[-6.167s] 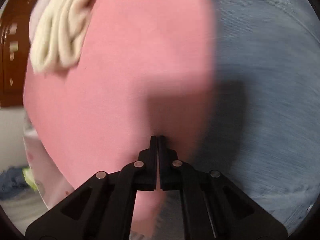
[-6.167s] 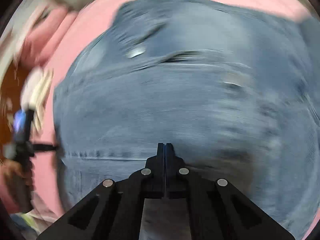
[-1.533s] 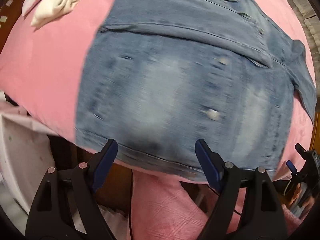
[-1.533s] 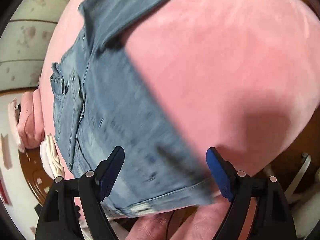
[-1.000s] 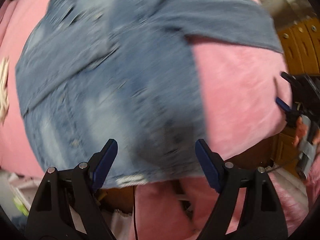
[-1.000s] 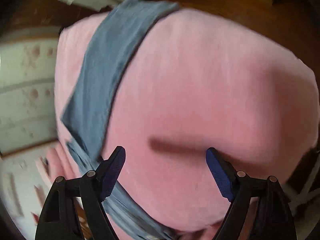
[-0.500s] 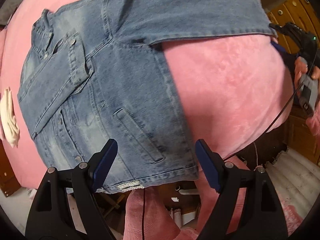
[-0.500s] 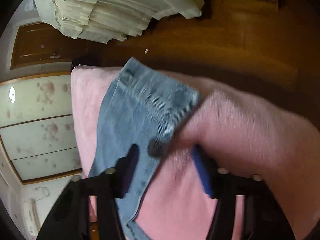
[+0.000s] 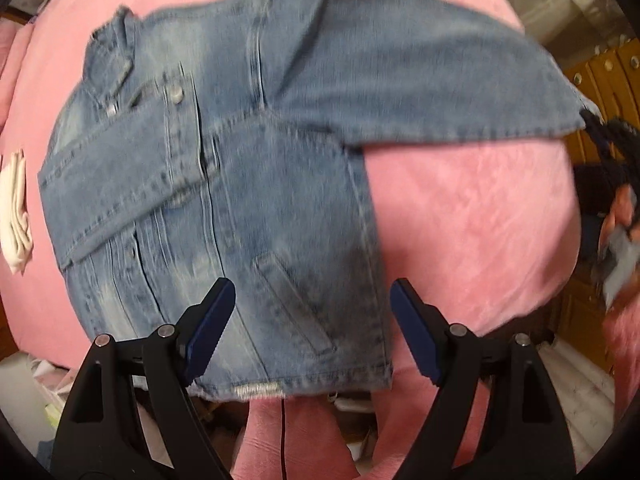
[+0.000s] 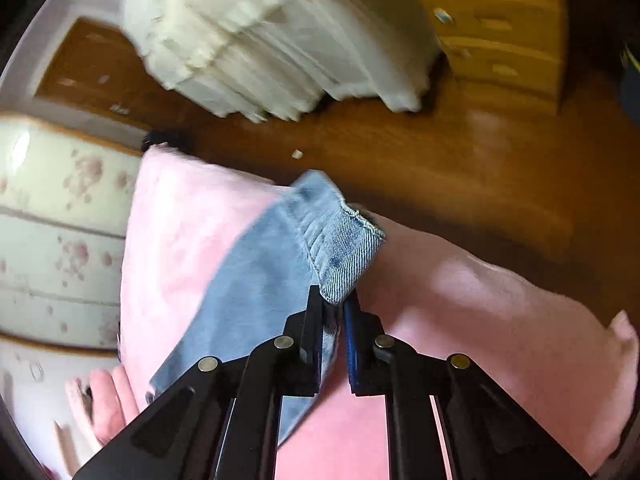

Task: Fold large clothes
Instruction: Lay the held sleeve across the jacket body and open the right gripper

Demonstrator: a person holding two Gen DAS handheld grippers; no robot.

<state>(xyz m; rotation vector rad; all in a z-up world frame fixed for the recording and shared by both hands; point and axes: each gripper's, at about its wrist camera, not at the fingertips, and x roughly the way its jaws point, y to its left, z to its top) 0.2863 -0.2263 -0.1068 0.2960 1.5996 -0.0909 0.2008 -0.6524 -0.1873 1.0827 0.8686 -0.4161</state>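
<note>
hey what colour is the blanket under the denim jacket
Pink. The blanket under the jacket shows best in the left wrist view.

**Jacket spread on the bed**

The jacket [image 9: 240, 208] is laid across the bed cover [image 9: 460, 220]. One sleeve [image 9: 420, 92] is stretched toward the right edge; a folded cloth [image 9: 16, 208] is placed at its left.

Bare pink bed cover [image 9: 460, 216] right of the denim jacket [image 9: 248, 184] is free; a white cloth [image 9: 16, 208], blurred, probably blocks the left edge.
</note>
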